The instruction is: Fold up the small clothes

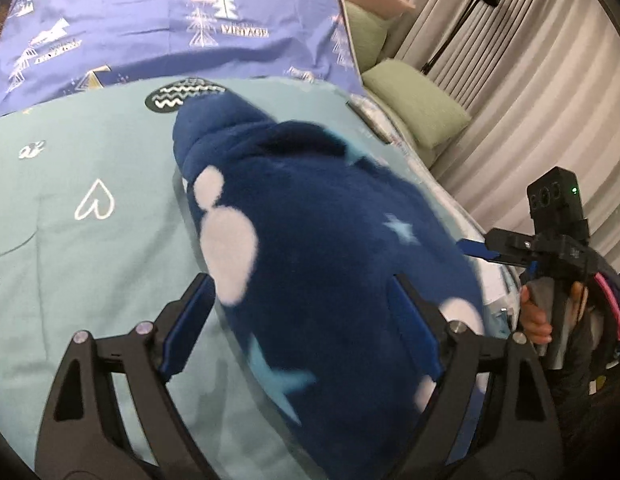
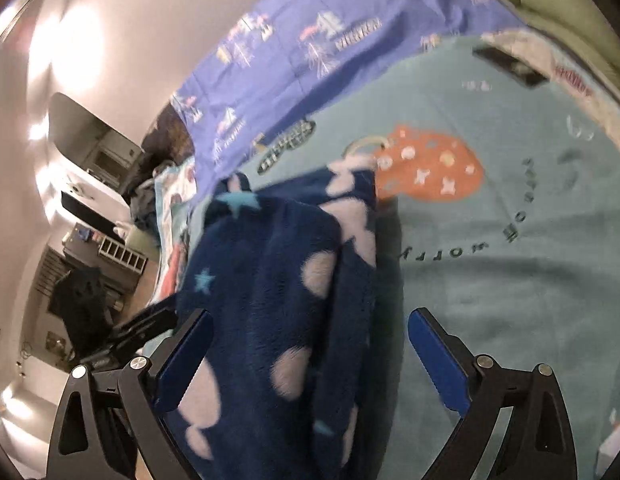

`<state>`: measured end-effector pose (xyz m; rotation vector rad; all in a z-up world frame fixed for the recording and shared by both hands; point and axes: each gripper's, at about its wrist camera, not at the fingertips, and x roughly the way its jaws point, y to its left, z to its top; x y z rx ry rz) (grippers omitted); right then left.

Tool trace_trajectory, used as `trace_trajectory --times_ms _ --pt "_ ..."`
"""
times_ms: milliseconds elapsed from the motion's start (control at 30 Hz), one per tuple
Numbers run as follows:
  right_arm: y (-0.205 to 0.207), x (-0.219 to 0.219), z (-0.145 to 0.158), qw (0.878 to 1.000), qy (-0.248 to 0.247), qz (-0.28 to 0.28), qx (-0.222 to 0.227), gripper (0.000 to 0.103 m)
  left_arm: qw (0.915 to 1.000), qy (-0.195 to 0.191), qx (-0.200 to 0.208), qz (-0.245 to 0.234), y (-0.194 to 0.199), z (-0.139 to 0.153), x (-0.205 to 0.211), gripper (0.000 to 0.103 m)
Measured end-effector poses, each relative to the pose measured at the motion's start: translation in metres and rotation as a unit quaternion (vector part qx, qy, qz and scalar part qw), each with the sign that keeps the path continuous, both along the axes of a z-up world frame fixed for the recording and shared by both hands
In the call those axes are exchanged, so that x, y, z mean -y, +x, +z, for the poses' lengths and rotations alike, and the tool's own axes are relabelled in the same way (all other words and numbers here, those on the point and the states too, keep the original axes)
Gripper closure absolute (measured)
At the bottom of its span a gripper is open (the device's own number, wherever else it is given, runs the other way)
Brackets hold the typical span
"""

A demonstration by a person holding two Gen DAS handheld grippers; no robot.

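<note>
Navy fleece garment (image 1: 322, 248), printed with white blobs and pale blue stars, lies bunched on the teal blanket (image 1: 90, 240) that covers the bed. Left wrist view: left tool (image 1: 302, 320) has its fingers spread wide; the garment fills the gap between them, left blue pad (image 1: 188, 330) at the fabric's edge over the blanket, right blue pad (image 1: 414, 332) lying on the fleece. No pinch visible. The right tool (image 1: 476, 249) shows at the far right of this view, its blue fingertip at the garment's right edge; whether it touches the cloth cannot be told here. The hand (image 1: 536, 316) grips its handle. Right wrist view: right tool (image 2: 310, 360) is also wide; the navy fleece garment (image 2: 278, 304) hangs in folds across the left half of the gap, against the left pad (image 2: 182, 364), while the right pad (image 2: 438, 360) stands clear over the teal blanket (image 2: 510, 300). Image is motion-blurred. An orange printed patch (image 2: 430, 172) sits on the blanket just beyond the garment. A purple sheet with tree print (image 1: 170, 20) lies past the blanket; green pillows (image 1: 414, 100) and a pleated curtain (image 1: 530, 60) are at the bedside.
</note>
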<state>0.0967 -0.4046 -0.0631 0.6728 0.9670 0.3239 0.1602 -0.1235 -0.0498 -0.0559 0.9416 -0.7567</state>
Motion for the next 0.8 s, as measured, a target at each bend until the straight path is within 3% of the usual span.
trace_trajectory --times_ms 200,400,800 --pt "0.018 -0.005 -0.03 0.998 0.038 0.051 -0.017 0.003 0.9969 -0.053 -0.047 -0.036 0.021 -0.014 0.0 0.008" --pt "0.042 -0.003 -0.057 0.989 0.112 0.096 -0.025 0.0 0.9886 -0.093 -0.1 -0.064 0.038 -0.037 -0.002 0.0" --pt "0.087 -0.025 -0.055 0.981 0.092 0.172 0.009 0.0 0.9716 -0.138 -0.146 -0.125 0.063 -0.057 0.003 0.0"
